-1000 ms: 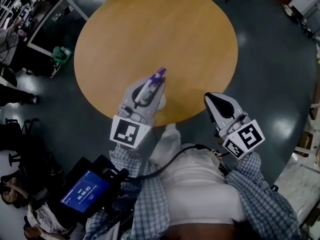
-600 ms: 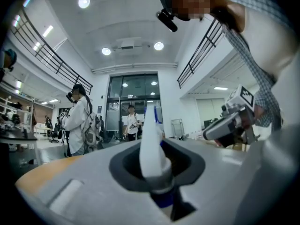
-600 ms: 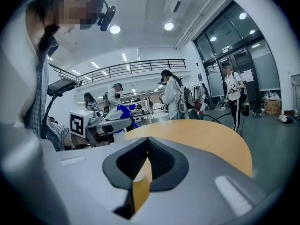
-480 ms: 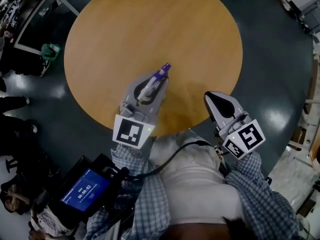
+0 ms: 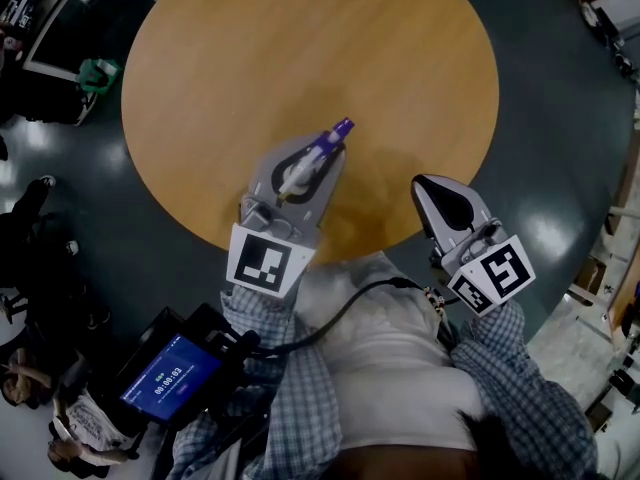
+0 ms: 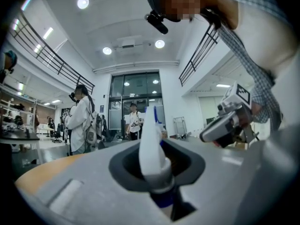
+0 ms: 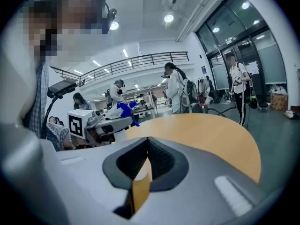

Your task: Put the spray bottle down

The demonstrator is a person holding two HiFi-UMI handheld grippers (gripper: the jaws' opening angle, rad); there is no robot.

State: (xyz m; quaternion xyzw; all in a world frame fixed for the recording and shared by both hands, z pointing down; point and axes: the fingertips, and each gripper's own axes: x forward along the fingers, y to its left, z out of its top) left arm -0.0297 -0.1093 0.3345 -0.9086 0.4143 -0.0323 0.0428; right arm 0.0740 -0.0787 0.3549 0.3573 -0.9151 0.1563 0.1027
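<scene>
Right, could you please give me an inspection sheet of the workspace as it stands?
Surface: round wooden table, top bare.
Job's things: spray bottle, white with a purple nozzle, gripped over the table's near part, not yet put down.
Clutter: nothing seen.
Grippers: left gripper shut on the spray bottle; right gripper shut, empty, by the table's near edge.
Cables: black cable across the person's front.
Surroundings: dark floor, people standing around, blue screen at lower left.

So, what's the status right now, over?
Left gripper shut on spray bottle, over near edge of table. Right gripper shut, empty. Nothing in the way.
</scene>
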